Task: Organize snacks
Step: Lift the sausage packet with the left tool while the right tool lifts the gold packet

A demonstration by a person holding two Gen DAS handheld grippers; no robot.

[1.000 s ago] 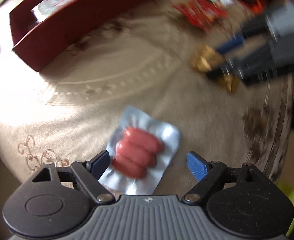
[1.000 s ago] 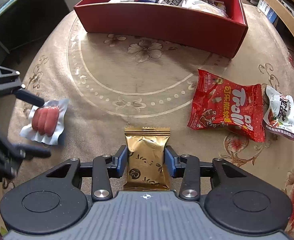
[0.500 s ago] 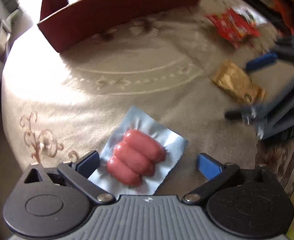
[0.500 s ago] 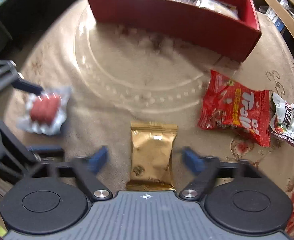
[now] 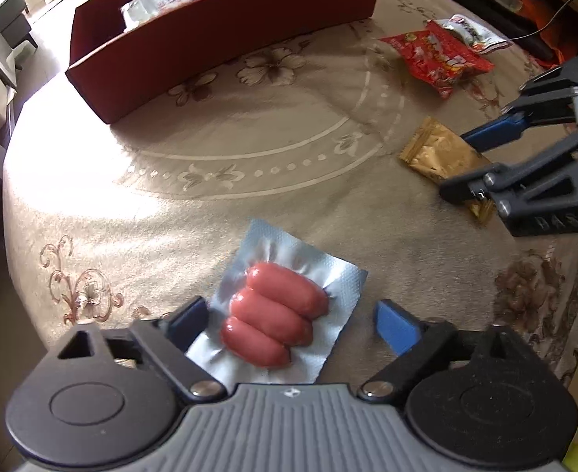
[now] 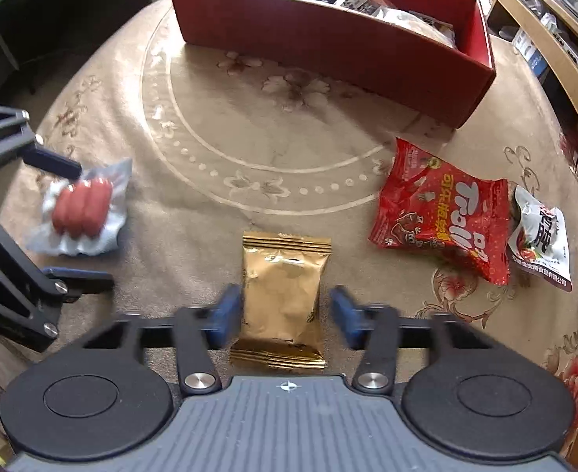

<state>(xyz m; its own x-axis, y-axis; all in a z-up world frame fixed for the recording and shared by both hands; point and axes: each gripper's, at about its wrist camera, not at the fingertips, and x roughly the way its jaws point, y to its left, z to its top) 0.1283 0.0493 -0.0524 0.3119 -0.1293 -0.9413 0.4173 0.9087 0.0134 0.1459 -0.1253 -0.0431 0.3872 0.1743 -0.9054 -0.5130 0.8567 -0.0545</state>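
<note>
A round table (image 6: pixel 328 181) with a beige floral cloth stood central, wooden shelving (image 6: pixel 544 39) beyond its right edge and a dark cabinet (image 6: pixel 72 19) off its left side.

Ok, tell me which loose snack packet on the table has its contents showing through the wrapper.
The sausage pack: clear wrap showing three red sausages. The gold, red and white packets are opaque.

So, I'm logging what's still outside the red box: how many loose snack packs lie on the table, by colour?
Clear vacuum pack of three pink sausages: 1
Gold foil packet: 1
Red gummy bag: 1
White snack pouch: 1
Total: 4
</note>
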